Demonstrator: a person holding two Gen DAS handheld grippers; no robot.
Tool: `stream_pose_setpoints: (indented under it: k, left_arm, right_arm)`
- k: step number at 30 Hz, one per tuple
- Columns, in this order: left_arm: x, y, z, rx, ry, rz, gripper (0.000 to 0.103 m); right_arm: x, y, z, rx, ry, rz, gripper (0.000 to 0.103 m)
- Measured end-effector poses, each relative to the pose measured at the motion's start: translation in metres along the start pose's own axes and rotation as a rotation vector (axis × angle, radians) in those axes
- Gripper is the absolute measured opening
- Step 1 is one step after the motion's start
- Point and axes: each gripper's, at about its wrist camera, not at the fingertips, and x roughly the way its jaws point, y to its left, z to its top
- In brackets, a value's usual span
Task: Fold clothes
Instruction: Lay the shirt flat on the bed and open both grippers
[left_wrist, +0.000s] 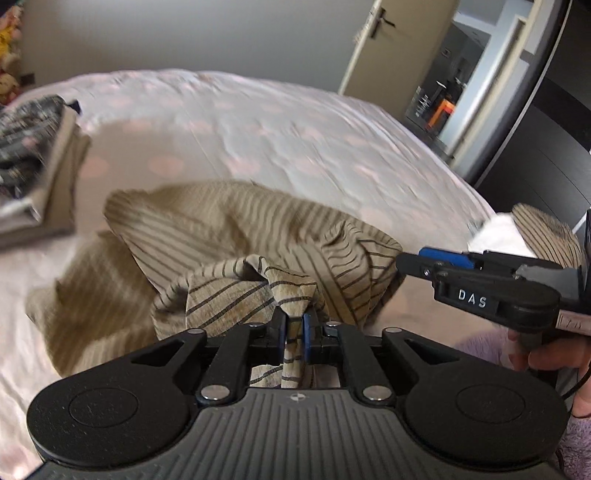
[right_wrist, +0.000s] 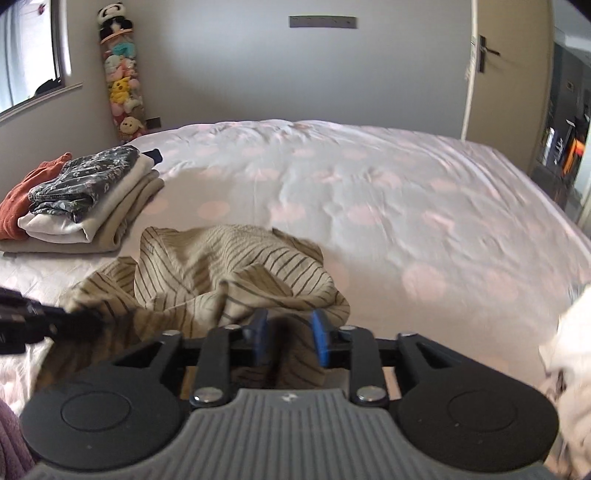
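Right, the striped shirt (left_wrist: 236, 236) is on the bed (left_wrist: 295, 140), bunched in a heap near the front edge, not spread flat. Left gripper (left_wrist: 294, 332) has its jaws nearly together with a twist of shirt fabric pinched between the blue pads (left_wrist: 306, 332), so that corner stays under control while the rest drops onto the sheet. Right gripper (right_wrist: 290, 338) stands partly open; shirt cloth lies under and between the fingers but the pads don't press on it, so I read that side as let go. From the left wrist view the right gripper (left_wrist: 417, 260) sits just off the heap's right side, with a hand (left_wrist: 546, 354) on its handle.

Folded pile (right_wrist: 81, 199) sits at the bed's left side, well apart from the shirt: looks like the drop spot for finished pieces, leaving the middle free as work area. Another striped and white bundle (left_wrist: 524, 229) waits at the right edge.

My guess is the shirt needs flattening before any fold.
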Motion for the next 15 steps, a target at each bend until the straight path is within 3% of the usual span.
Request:
stream_pose_setpoints:
  k: [6, 10, 15]
  left_arm:
    - [-0.012, 0.005, -0.025, 0.022, 0.050, -0.005, 0.026]
    - [-0.026, 0.011, -0.027, 0.043, 0.058, 0.028, 0.040]
    - [-0.031, 0.022, -0.023, 0.097, 0.083, 0.104, 0.040]
  right_arm:
    - [-0.016, 0.005, -0.035, 0.027, -0.007, 0.011, 0.042]
    - [-0.020, 0.016, -0.045, 0.026, 0.020, 0.086, 0.043]
    - [-0.016, 0.046, -0.053, -0.008, 0.069, 0.200, 0.050]
